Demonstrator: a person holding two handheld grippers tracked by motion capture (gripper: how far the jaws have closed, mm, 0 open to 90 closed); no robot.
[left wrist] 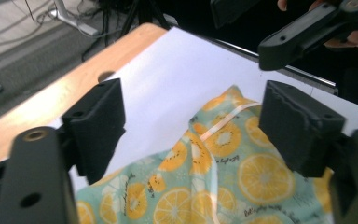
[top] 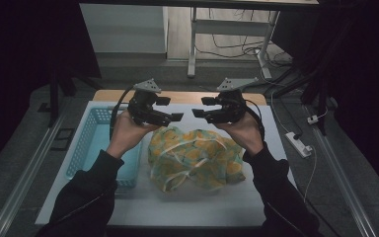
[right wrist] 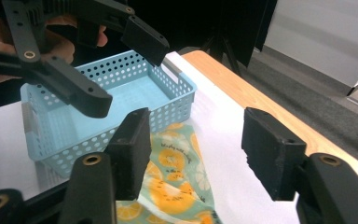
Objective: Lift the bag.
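a: nearest the lens, both sleeves [top: 86,190] rise from the bottom edge. the cloth?
b: the lemon-print cloth [top: 195,158] lies crumpled mid-frame on the white counter [top: 187,207], right of the blue basket [top: 86,143].
a: the tongs?
b: left tongs [top: 169,109] and right tongs [top: 202,106] hang above it, jaws parted, nothing held.

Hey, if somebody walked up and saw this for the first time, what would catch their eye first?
Probably the crumpled mint-green cloth printed with orange citrus slices, lying in a heap on the white table cover. Just above its far edge hover two black tools, the left tool and the right tool, both with open jaws holding nothing. To the left of the cloth sits a light blue perforated plastic basket.
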